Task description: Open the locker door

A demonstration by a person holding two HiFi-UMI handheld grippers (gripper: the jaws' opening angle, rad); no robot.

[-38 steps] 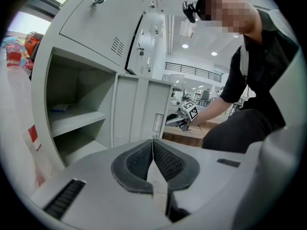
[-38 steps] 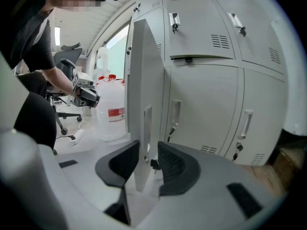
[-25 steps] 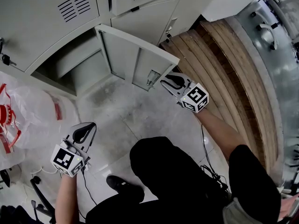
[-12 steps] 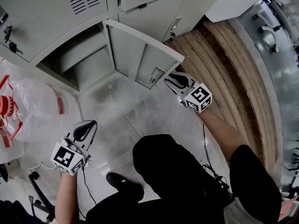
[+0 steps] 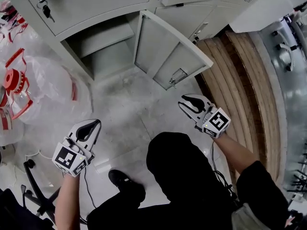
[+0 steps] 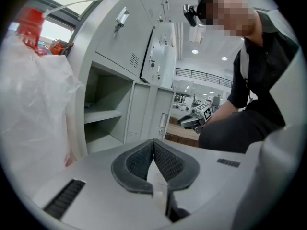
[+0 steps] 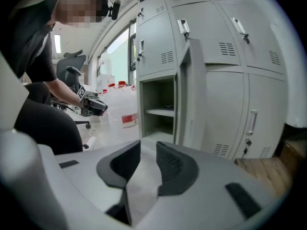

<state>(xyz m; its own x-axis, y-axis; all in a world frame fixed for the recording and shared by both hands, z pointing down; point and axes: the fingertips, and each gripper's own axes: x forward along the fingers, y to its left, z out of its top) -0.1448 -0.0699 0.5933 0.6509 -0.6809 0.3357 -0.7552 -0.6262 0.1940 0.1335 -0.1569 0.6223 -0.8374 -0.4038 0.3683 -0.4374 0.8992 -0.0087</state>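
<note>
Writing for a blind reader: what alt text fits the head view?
A lower locker door stands open, baring a shelf. The right gripper, open and empty, hangs clear of it; the left gripper, shut, hovers over the floor.

The locker door (image 5: 168,51) stands at my twelve o'clock, its shelved compartment (image 5: 103,51) at eleven, bags (image 5: 43,85) at ten, wooden boards (image 5: 240,80) at two.

Gym locker room; grey metal lockers (image 5: 91,4); wooden slat platform (image 5: 240,80); exercise machines (image 6: 184,99) beyond.
</note>
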